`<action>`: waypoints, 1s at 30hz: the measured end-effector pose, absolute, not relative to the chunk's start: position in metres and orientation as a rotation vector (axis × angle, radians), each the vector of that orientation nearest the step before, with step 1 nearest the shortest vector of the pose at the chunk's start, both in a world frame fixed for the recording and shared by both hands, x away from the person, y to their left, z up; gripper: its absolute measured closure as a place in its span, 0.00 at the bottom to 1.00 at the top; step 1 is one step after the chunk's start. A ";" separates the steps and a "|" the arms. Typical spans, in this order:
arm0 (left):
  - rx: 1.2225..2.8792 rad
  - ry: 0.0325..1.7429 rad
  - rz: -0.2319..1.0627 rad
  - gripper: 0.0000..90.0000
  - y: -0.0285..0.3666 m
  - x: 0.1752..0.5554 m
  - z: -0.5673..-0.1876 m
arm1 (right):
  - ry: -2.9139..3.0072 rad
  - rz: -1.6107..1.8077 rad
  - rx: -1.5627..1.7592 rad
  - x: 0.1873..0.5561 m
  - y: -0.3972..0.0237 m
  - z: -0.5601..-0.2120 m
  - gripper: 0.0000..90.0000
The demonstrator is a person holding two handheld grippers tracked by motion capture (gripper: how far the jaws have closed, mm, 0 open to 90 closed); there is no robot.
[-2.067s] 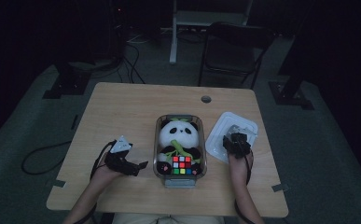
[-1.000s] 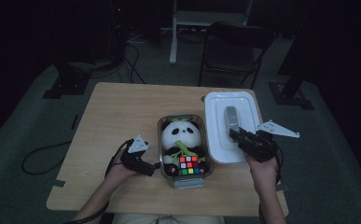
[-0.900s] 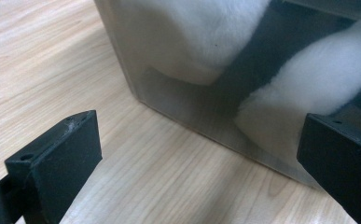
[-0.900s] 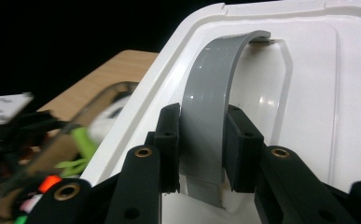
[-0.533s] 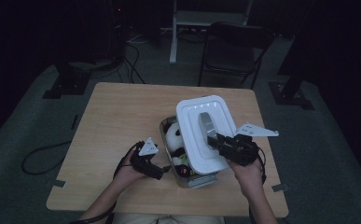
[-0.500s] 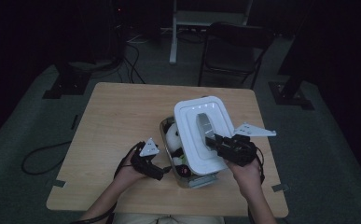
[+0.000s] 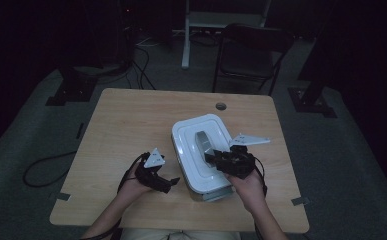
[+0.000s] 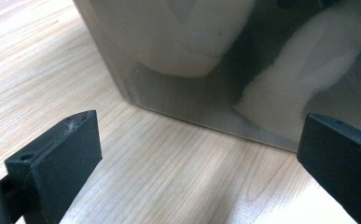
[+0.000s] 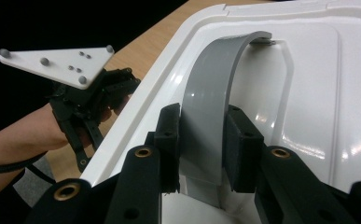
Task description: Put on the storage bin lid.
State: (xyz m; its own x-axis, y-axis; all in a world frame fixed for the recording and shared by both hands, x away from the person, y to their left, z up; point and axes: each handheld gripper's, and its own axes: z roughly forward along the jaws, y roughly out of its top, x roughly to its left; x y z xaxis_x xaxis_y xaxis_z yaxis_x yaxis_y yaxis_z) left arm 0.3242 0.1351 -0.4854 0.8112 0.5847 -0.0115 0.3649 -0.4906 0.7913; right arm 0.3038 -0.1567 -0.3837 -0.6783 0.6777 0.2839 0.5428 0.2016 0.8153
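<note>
Right gripper view: my right gripper (image 9: 201, 149) clamped on grey handle (image 9: 211, 93) of white lid (image 9: 308, 93). My left gripper (image 8: 197, 154), jaws apart, beside clear container (image 8: 206, 60).

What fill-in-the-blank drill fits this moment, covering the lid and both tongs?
1. The right tongs are shut on the lid's grey ____.
2. The white lid lies over the clear ____.
3. The left tongs stand ____, holding nothing.
4. The table is made of ____.

Missing words: handle; box; open; wood
</note>
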 end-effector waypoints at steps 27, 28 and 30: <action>2.135 0.717 0.328 0.00 0.140 0.322 -0.487 | 2.389 1.474 1.240 0.307 -0.149 -0.399 0.78; 2.136 0.717 0.327 0.00 0.139 0.322 -0.487 | 2.389 1.478 1.245 0.307 -0.149 -0.400 0.78; 2.139 0.714 0.325 0.01 0.139 0.322 -0.487 | 2.397 1.484 1.250 0.309 -0.151 -0.400 0.78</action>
State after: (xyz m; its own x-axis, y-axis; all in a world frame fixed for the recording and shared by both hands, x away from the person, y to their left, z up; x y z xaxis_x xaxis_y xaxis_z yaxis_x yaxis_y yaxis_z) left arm 0.3217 0.1391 -0.4869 0.8043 0.5940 -0.0169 0.3769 -0.4878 0.7874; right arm 0.3086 -0.1509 -0.4000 -0.6702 0.6572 0.3449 0.6016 0.2089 0.7710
